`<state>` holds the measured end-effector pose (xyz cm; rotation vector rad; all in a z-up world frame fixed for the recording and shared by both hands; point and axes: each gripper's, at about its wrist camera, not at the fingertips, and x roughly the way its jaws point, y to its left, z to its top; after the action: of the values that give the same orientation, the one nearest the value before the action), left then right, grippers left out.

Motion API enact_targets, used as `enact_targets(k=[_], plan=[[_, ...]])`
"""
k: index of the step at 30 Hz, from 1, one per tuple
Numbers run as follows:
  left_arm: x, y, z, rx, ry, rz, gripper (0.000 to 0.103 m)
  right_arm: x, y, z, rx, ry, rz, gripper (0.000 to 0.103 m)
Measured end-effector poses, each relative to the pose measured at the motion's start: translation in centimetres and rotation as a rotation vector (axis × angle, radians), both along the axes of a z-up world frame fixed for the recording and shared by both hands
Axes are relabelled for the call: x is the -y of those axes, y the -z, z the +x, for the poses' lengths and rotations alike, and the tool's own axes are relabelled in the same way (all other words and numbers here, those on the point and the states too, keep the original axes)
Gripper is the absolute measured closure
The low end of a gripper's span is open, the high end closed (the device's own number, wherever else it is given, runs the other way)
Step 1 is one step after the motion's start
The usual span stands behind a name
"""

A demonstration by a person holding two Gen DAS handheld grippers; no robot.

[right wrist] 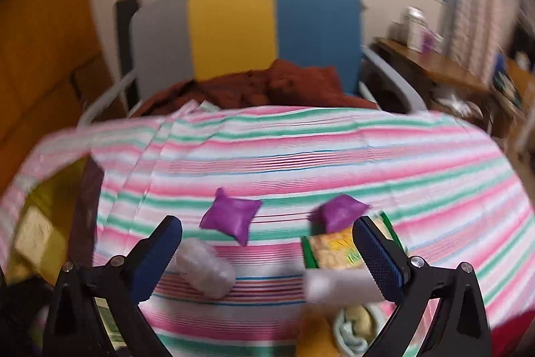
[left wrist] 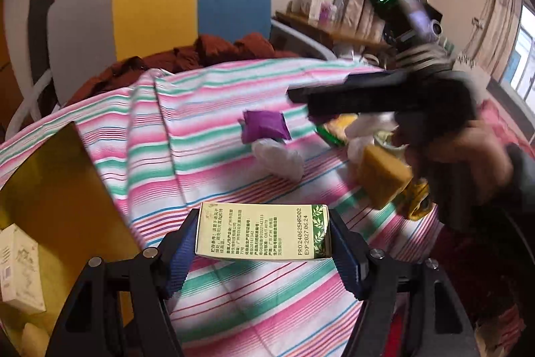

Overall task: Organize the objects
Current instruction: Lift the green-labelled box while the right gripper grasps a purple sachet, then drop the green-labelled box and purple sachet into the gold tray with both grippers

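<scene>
My left gripper (left wrist: 263,235) is shut on a pale green printed box (left wrist: 264,231) and holds it above the striped cloth (left wrist: 214,129). A yellow storage box (left wrist: 57,189) with a white carton (left wrist: 18,270) inside is at the left. My right gripper (right wrist: 267,251) is open and empty above a pile: two purple packets (right wrist: 230,214) (right wrist: 339,211), a clear wrapped item (right wrist: 204,268), a green and yellow snack pack (right wrist: 337,251) and a white tube (right wrist: 337,285). In the left wrist view the right gripper (left wrist: 297,97) is blurred over that pile.
A yellow sponge block (left wrist: 381,176) and a yellow item (left wrist: 418,199) lie at the cloth's right edge. A grey, yellow and blue chair (left wrist: 157,9) with brown fabric (left wrist: 207,51) stands behind the table. A wooden desk (left wrist: 321,29) is far right.
</scene>
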<state>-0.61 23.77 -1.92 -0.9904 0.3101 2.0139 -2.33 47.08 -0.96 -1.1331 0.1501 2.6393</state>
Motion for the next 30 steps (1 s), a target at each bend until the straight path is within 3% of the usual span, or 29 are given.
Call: enact_targets(k=[6,8,12,15,16,18,19,25,30], plan=[[3.5,-1.3,-1.0,0.016,-0.079,0.056,0.03,1.7,2.5,-5.7,0.195,-0.189,0.166,0.009],[4.7,-1.3,-1.7,0.028,-0.113,0.067,0.03,2.3,3.7,-7.4,0.286,-0.286,0.217,0.021],[6.2,-1.0,-2.6,0.048,-0.162,0.078,0.03,3.3,6.5,-9.8,0.456,-0.445,0.289,0.022],[7.0,-0.9,-3.1,0.055,-0.19,0.091,0.03,3.6,8.1,-10.9,0.515,-0.486,0.314,0.022],[7.2,-0.9,-3.2,0.056,-0.194,0.093,0.03,3.6,8.7,-11.3,0.536,-0.485,0.32,0.028],[7.5,-0.9,-3.3,0.056,-0.203,0.099,0.03,3.6,8.7,-11.7,0.532,-0.491,0.268,0.044],[7.7,-0.9,-3.4,0.059,-0.206,0.101,0.03,3.5,8.5,-11.7,0.522,-0.491,0.247,0.062],[9.1,-1.0,-3.6,0.055,-0.242,0.117,0.029,3.4,7.8,-10.5,0.471,-0.428,0.187,0.067],[11.0,-1.2,-3.8,0.043,-0.289,0.126,0.029,4.4,5.4,-9.0,0.368,-0.357,0.174,0.067]])
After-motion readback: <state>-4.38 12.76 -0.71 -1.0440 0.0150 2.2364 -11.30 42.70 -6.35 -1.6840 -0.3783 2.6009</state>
